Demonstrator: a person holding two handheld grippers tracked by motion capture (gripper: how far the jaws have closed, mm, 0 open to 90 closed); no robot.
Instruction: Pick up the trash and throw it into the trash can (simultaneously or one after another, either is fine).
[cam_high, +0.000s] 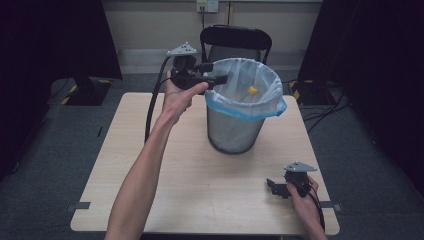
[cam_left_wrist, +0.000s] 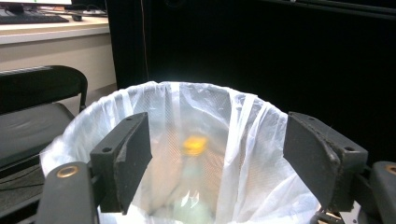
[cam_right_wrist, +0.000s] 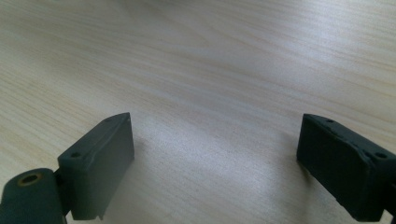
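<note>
A wire-mesh bin (cam_high: 237, 131) lined with a white and blue bag (cam_high: 248, 97) stands on the wooden table (cam_high: 150, 150), toward its far side. A small yellow object (cam_high: 253, 90) shows inside the bag, blurred (cam_left_wrist: 194, 144) in the left gripper view. My left gripper (cam_high: 218, 80) is held up at the bin's left rim, open, with nothing between its jaws; the bag's mouth (cam_left_wrist: 116, 105) lies just beyond them. My right gripper (cam_high: 270, 186) rests low near the table's front right corner, open over bare wood (cam_right_wrist: 210, 93).
A black chair (cam_high: 235, 42) stands behind the table, also seen as a chair (cam_left_wrist: 37, 107) at the left of the left gripper view. Cables (cam_high: 325, 107) lie on the floor at the right. A black cable (cam_high: 152, 100) trails from the left gripper.
</note>
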